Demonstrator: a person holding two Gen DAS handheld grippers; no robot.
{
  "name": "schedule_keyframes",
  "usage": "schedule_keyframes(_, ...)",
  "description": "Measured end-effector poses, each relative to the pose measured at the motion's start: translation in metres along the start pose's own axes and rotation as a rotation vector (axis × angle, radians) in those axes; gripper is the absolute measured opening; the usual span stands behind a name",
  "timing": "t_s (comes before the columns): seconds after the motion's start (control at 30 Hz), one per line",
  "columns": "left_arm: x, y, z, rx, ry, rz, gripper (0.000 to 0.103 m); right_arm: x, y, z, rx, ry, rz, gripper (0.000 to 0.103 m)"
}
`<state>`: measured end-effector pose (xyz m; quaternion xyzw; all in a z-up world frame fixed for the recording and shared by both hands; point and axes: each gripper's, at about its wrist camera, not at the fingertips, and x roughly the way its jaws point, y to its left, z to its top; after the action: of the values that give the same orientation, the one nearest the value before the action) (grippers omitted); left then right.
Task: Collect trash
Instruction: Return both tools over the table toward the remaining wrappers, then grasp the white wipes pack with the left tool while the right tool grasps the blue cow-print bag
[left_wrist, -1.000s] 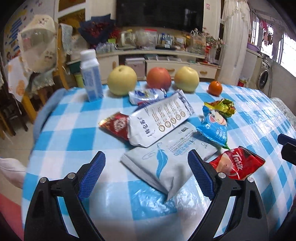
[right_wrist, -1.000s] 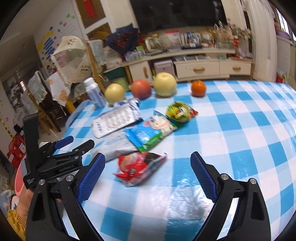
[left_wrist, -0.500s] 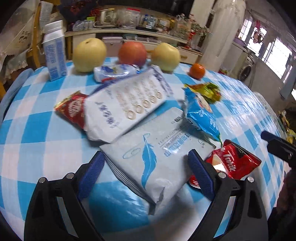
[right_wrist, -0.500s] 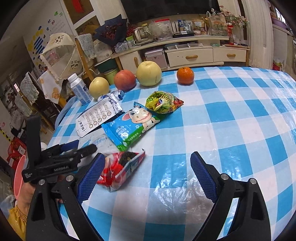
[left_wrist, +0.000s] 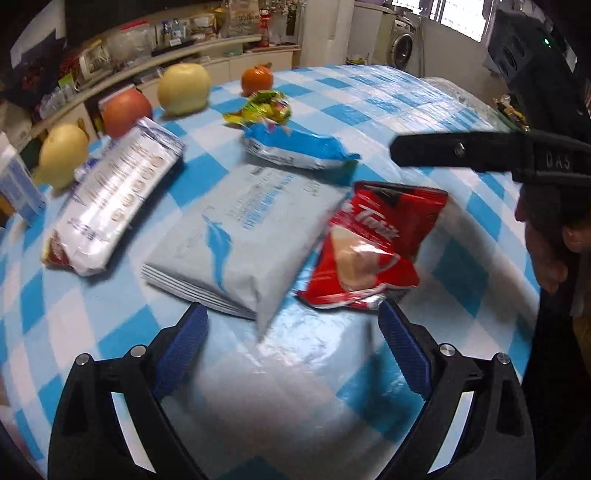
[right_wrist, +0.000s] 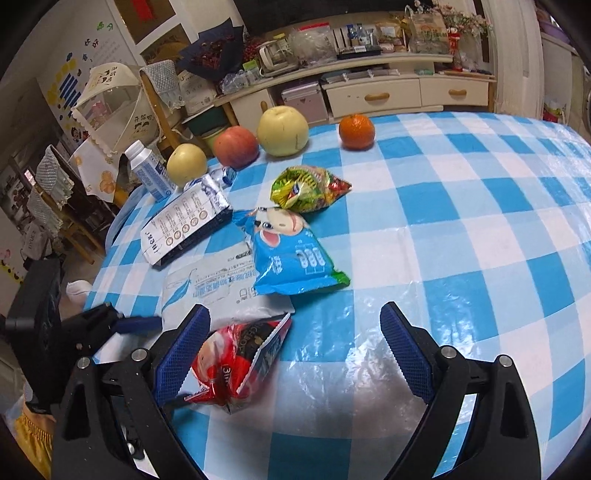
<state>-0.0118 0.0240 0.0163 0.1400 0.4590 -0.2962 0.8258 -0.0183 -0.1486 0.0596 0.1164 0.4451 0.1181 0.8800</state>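
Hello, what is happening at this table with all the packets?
A person holds a two-finger gripper in each hand over a blue-and-white checked tablecloth strewn with snack wrappers. Both grippers are open and hold nothing. The left gripper faces a flat pale grey packet and a crumpled red snack wrapper. The right gripper has that red wrapper beside its left finger. Fruit stands along the far edge.

Soft window daylight, glare on the tablecloth (right_wrist: 373, 369), motion blur, fisheye-bent edges.
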Motion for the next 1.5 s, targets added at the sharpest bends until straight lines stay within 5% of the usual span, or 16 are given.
schedule_keyframes(0.27, -0.002, 0.026, 0.027, -0.008, -0.076, 0.092, 0.094, 0.017, 0.010, 0.013, -0.059, -0.013, 0.008, 0.092)
schedule_keyframes(0.47, 0.026, 0.027, 0.032, 0.045, -0.036, 0.081, 0.094, 0.042, 0.001, 0.029, -0.021, -0.020, 0.046, 0.092)
schedule_keyframes(0.73, 0.047, 0.043, 0.048, 0.038, -0.025, -0.025, 0.097, 0.065, -0.006, 0.042, -0.009, 0.008, 0.122, 0.092)
schedule_keyframes(0.87, 0.054, 0.037, 0.053, 0.064, -0.042, -0.007, 0.099, 0.076, -0.002, 0.043, -0.031, 0.029, 0.125, 0.092)
schedule_keyframes(1.13, 0.057, 0.031, 0.057, 0.035, -0.049, 0.039, 0.098, 0.081, 0.003, 0.042, -0.055, 0.023, 0.081, 0.061)
schedule_keyframes(1.5, 0.047, 0.023, 0.051, -0.056, -0.082, 0.083, 0.076, 0.075, 0.003, 0.040, -0.053, 0.015, 0.111, 0.048)
